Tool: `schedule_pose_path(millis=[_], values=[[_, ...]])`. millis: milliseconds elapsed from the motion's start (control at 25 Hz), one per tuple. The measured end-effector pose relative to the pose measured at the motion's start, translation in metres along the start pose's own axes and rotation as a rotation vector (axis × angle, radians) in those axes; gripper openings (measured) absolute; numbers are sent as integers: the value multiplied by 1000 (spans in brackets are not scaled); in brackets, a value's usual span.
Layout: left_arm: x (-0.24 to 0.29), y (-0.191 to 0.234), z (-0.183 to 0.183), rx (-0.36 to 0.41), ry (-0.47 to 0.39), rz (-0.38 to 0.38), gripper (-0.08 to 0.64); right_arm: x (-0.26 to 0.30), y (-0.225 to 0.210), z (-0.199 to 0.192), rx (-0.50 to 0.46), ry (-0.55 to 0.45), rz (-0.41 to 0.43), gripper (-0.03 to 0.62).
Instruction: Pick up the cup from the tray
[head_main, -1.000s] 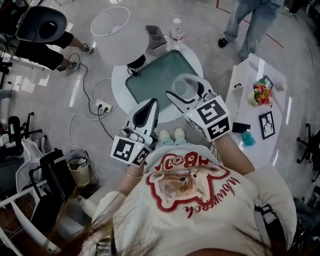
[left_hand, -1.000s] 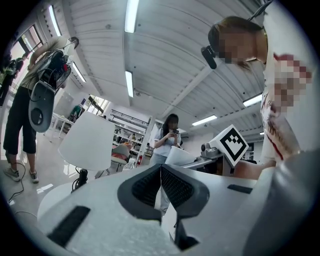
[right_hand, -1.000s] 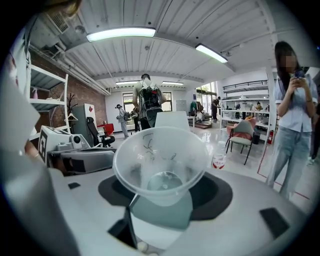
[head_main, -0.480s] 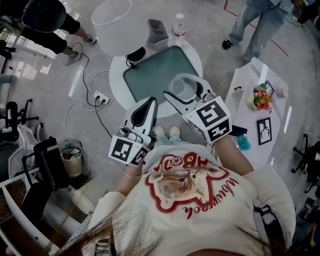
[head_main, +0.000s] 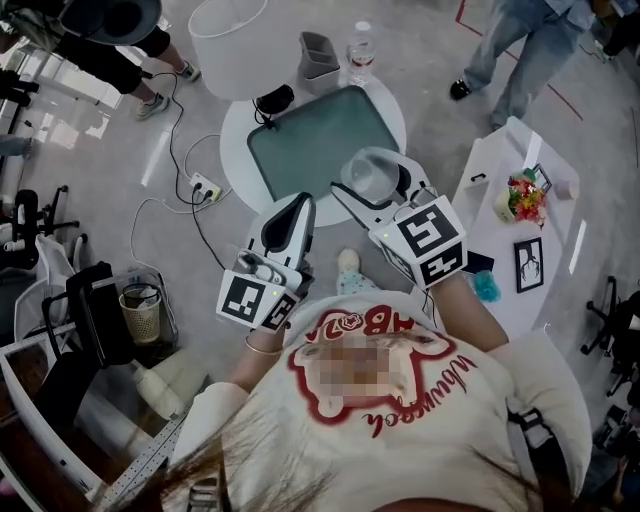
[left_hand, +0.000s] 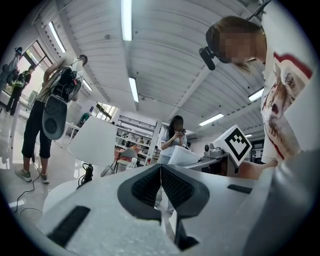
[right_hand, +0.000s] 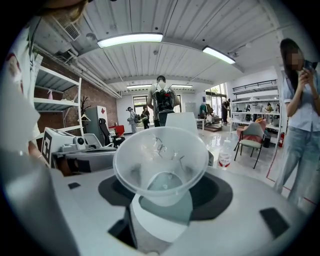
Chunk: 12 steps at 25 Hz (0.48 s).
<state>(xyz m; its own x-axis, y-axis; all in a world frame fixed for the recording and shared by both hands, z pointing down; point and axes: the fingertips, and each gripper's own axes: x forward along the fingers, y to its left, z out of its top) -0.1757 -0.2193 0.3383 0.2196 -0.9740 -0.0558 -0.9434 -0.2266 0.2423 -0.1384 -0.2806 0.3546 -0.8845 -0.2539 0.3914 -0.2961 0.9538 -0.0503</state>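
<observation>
Between the jaws of the right gripper (head_main: 372, 182) sat the cup (right_hand: 160, 165), a clear plastic one. The jaws gripped its narrow lower part from either side, and its wide rim stood above them. Its long axis ran roughly upright, across the line of the jaws, with the open mouth up and tipped a little back towards the gripper's own body. So there was no gap left to close: the cup lay dead centre in that grip, leaning neither left nor right.

Off to the left of those jaws and a little nearer the person, the left gripper (left_hand: 161, 172) hung with its jaws pressed flat together on nothing. It was the farther of the two from the cup and, to my eye, had no part in this.

Just below and beyond the right jaws lay the dark green tray (head_main: 305, 140), flat on the round white tabletop (head_main: 236, 150). From the right gripper view the green showed through the gap under the cup's base, and from above the cup sat over the tray's near right corner. I judged the cup to be clear of the tray, though neither view showed the space under it plainly. What mattered next, I thought, was keeping that axis upright as the cup came away from the tray.
</observation>
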Motion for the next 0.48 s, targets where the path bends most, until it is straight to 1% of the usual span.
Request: schedule_pose_path(millis=[200, 360, 480], values=[[-17, -7, 2, 6, -13, 4, 15, -10, 19, -1, -14, -7, 4, 302], [-46, -21, -1, 6, -12, 5, 15, -25, 48, -6, 5, -18, 21, 302], [-68, -34, -2, 3, -6, -2, 15, -39, 69, -11, 12, -19, 16, 302]])
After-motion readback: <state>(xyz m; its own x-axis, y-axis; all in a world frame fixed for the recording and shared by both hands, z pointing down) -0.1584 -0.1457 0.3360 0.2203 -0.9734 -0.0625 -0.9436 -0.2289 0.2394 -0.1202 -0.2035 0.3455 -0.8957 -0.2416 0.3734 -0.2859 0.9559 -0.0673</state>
